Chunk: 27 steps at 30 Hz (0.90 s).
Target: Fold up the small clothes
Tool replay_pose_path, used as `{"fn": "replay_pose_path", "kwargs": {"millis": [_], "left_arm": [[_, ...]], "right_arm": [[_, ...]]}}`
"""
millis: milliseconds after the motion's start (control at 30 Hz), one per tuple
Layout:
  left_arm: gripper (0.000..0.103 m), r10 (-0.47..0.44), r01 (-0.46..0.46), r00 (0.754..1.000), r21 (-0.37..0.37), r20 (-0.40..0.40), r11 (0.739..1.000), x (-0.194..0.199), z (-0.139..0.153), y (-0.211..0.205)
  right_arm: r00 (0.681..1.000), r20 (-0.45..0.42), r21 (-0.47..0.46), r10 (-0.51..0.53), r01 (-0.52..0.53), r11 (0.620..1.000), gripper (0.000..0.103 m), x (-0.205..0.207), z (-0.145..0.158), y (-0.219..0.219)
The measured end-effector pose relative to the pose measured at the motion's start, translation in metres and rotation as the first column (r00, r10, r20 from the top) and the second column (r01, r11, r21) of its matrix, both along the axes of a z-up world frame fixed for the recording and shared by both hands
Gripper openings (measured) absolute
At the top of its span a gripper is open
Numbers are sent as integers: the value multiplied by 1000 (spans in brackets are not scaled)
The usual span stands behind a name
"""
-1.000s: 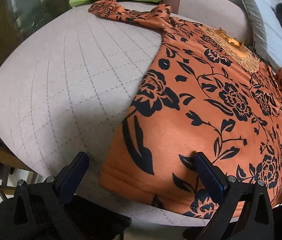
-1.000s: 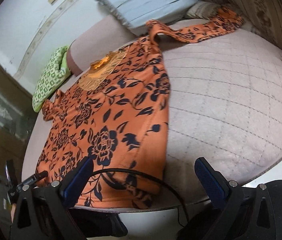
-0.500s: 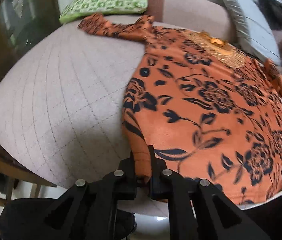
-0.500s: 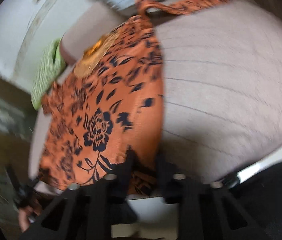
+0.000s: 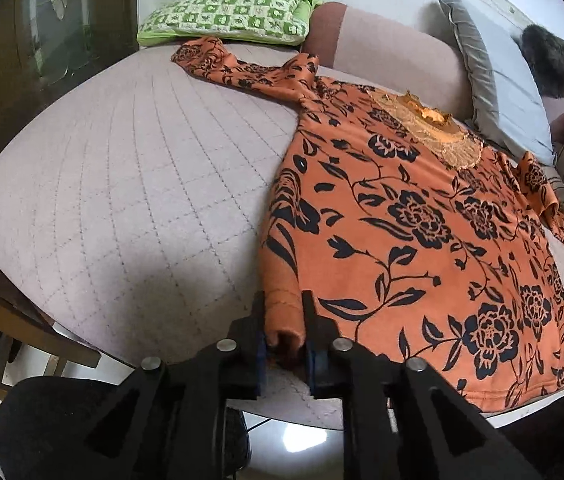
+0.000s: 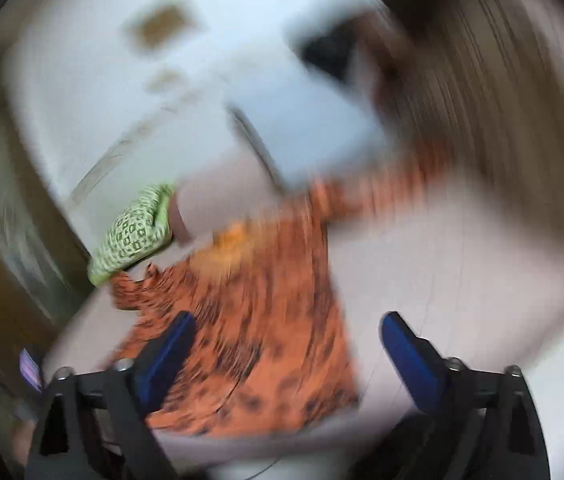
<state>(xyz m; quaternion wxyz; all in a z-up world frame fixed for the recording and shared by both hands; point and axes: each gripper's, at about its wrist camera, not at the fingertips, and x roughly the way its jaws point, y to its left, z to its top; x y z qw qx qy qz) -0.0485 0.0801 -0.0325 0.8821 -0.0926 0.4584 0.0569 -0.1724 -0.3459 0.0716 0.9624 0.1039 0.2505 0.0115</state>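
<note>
An orange top with a black flower print (image 5: 421,224) lies flat on a quilted beige sofa seat (image 5: 130,184), neck at the far side, sleeves spread left and right. My left gripper (image 5: 285,328) is shut on the top's near left hem corner, which bunches up between the jaws. In the blurred right wrist view my right gripper (image 6: 285,344) is open and empty, above the near part of the orange top (image 6: 266,320).
A green checked pillow (image 5: 226,12) lies at the far left, also in the right wrist view (image 6: 134,236). A grey cushion (image 5: 493,76) and a dark furry thing (image 5: 553,60) sit at the far right. The seat's front edge is close below my grippers.
My left gripper stays shut on the hem corner and has pulled it slightly up. My right gripper, shut on the hem half a second ago, has opened and swings fast.
</note>
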Motion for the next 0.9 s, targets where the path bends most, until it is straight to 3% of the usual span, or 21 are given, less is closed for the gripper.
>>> {"fn": "replay_pose_path", "kwargs": {"millis": [33,67,100,133,200,233,267,300,333,367,400,467,533,600,633,667,733,800,833,900], "left_arm": [[20,0,0,1000,3,-7,1000,-1,-2,1],[21,-1,1,1000,4,-14,1000,1,-4,0],[22,-3,3,1000,1,-20,1000,1,-5,0],[28,-6,6,1000,-5,-24,1000,1,-6,0],[53,-11,11,999,-10,-33,1000,0,-8,0],[70,-11,10,999,-7,-48,1000,2,-12,0],[75,-8,8,998,-2,-69,1000,4,-16,-1],[75,-7,7,996,-3,-85,1000,7,-20,-2],[72,-12,12,995,-6,-102,1000,9,-24,-3],[37,-16,17,996,11,-90,1000,9,-23,-5],[8,-49,51,996,19,-69,999,8,-18,-10],[8,-71,71,996,-2,-45,997,4,-9,-14],[8,-70,70,997,-2,32,998,-8,10,-15],[8,-58,59,995,-17,85,998,-22,26,-13],[8,-57,58,996,-15,73,998,-23,24,-13],[8,-66,66,998,-28,25,997,-19,15,-13],[10,-52,32,985,-120,-163,992,-3,-26,-7],[11,-40,12,983,-155,-179,988,0,-33,0],[12,-27,1,985,-150,-170,989,0,-27,1],[17,6,-17,989,-74,-147,997,-1,-20,-1]], "right_arm": [[993,-106,-4,42,-43,999,103,15,-8,10],[974,-217,49,62,-52,997,103,28,-19,13],[937,-342,146,64,-14,989,103,45,-38,8],[912,-409,204,33,56,977,103,55,-53,1],[861,-506,230,-48,188,955,102,77,-83,-17],[835,-548,275,-34,219,936,101,88,-97,-26],[815,-580,336,15,223,915,99,94,-110,-28],[783,-617,404,74,235,884,80,101,-126,-32],[764,-640,405,84,243,881,36,102,-135,-32],[755,-651,369,78,225,902,17,106,-138,-30],[759,-642,390,110,200,899,8,107,-138,-30],[781,-615,414,107,205,887,6,102,-130,-38],[843,-536,403,42,212,891,6,93,-98,-56],[865,-501,381,14,206,901,6,84,-74,-69],[860,-511,362,-2,217,907,6,82,-71,-73],[835,-550,320,-27,241,916,6,85,-80,-83],[765,-644,328,-19,298,896,6,85,-113,-93],[705,-708,351,51,289,891,8,84,-135,-90],[706,-706,324,53,255,911,9,85,-132,-84],[699,-712,294,67,211,932,10,88,-125,-77]]}}
